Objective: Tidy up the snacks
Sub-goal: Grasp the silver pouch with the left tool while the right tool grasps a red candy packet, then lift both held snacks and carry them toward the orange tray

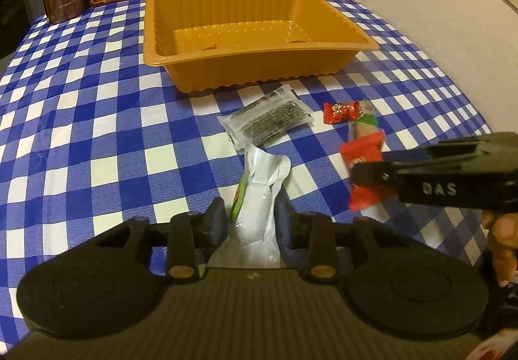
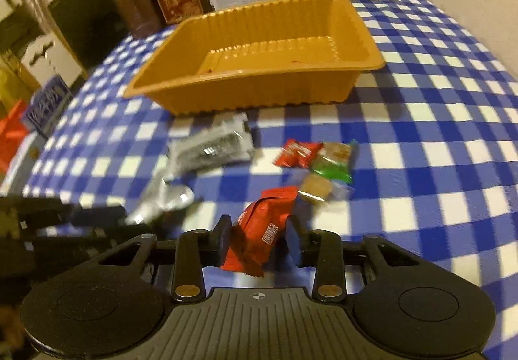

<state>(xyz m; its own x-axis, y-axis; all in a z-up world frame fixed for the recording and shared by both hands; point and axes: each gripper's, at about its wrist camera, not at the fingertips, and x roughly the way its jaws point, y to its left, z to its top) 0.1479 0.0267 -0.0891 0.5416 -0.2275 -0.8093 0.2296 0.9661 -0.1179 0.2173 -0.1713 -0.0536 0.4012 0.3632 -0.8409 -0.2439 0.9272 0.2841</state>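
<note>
Glossy orange plastic forms the tray (image 1: 259,45), a rectangular tub with ribbed, fluted walls and a flat rim; it sits bare on the blue-and-white checked cloth of the desk (image 1: 81,107), its long side running across the left wrist view. Near its front wall lie the crinkly snacks: a clear packet of dark seaweed (image 1: 268,120), angled up toward the tray, a small red candy (image 1: 340,112), and a green-ended bar (image 1: 365,120) just beside it.

Silvery white foil with a green edge, the long pouch (image 1: 259,201) is pinched between the pads of the left hand-held gripper (image 1: 252,220). Its long axis runs along the fingers, pointing toward the tray.

Creased red film wraps the red packet (image 2: 262,230), clenched in the right hand-held gripper (image 2: 259,240) and tilted up to the right, with its far end toward a tan wrapped sweet (image 2: 315,190).
</note>
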